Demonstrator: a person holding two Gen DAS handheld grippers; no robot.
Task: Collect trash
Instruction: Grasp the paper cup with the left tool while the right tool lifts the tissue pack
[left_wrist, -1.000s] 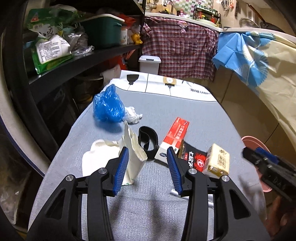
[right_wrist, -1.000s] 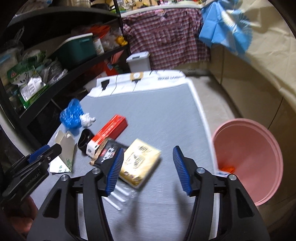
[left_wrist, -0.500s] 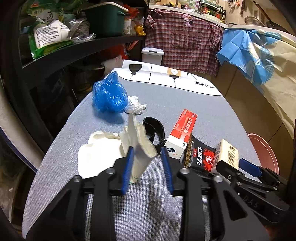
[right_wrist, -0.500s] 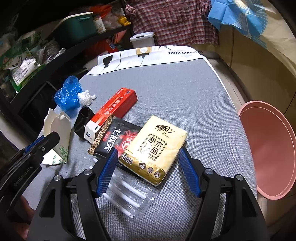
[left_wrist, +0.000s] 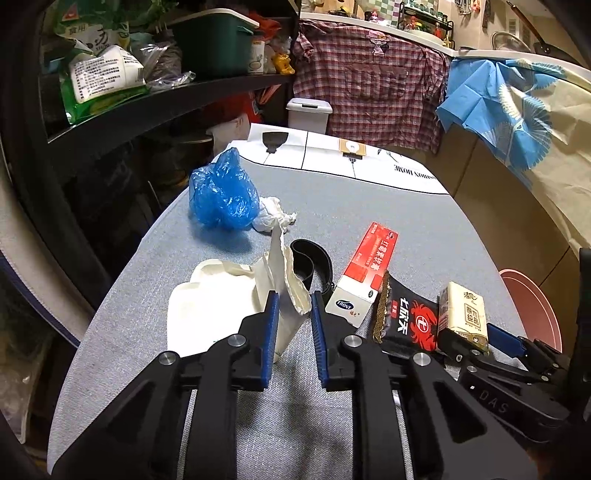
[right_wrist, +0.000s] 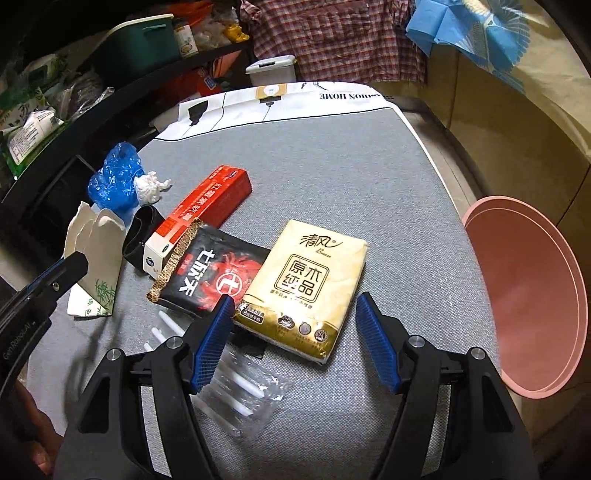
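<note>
Trash lies on a grey table (left_wrist: 369, 206). My left gripper (left_wrist: 292, 314) is shut on a torn white paper carton (left_wrist: 284, 280), also in the right wrist view (right_wrist: 96, 258). My right gripper (right_wrist: 295, 321) is open around the near end of a yellow tissue pack (right_wrist: 306, 284), which shows in the left wrist view (left_wrist: 463, 308). Beside it lie a black crab snack bag (right_wrist: 218, 273), a red toothpaste box (right_wrist: 203, 210), a black band (right_wrist: 142, 236), a clear plastic wrapper (right_wrist: 240, 391), a blue plastic bag (left_wrist: 221, 192) and a white crumpled tissue (left_wrist: 273, 218).
A pink bin (right_wrist: 528, 291) stands off the table's right edge. Dark shelves (left_wrist: 147, 99) with packets and a green box run along the left. A white lidded bin (left_wrist: 308, 114) and a plaid shirt (left_wrist: 369, 85) are at the far end.
My left gripper moved forward and closed on the white paper carton. My right gripper moved down over the yellow tissue pack, still open.
</note>
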